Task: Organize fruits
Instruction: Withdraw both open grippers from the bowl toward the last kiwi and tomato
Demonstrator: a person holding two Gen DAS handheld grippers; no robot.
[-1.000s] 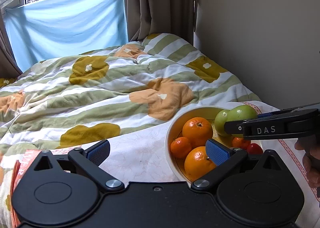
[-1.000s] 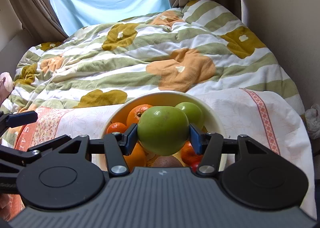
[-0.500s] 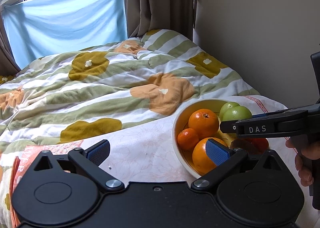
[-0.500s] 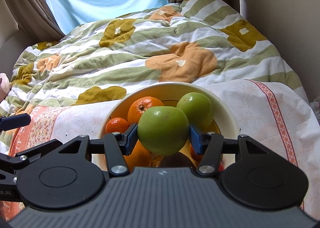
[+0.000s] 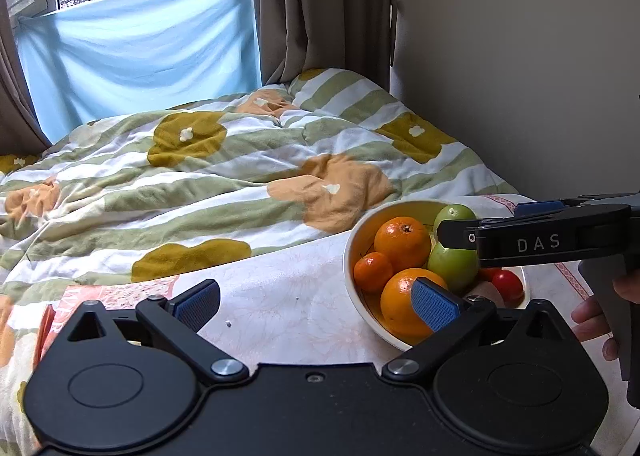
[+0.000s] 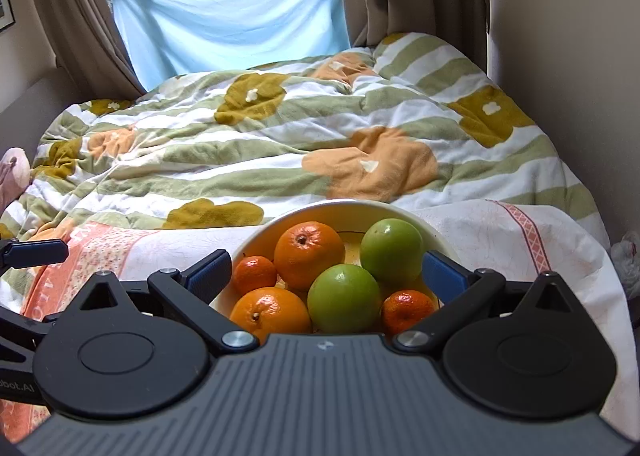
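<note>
A: Right wrist view: right gripper (image 6: 326, 268) jaws opening wide, nothing gripped, over the bowl (image 6: 434, 234); cloth (image 6: 480, 232) bare beside it.
B: Left gripper (image 5: 316, 298) open, empty. Count: two apples (image 6: 344, 298), two oranges (image 6: 308, 250), two mandarins (image 6: 255, 274), all inside.

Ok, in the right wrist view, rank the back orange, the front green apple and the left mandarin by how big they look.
1. back orange and front green apple: look about alike, and the apple sits nearer the camera, so no ranking between them.
2. left mandarin: clearly smallest.
</note>
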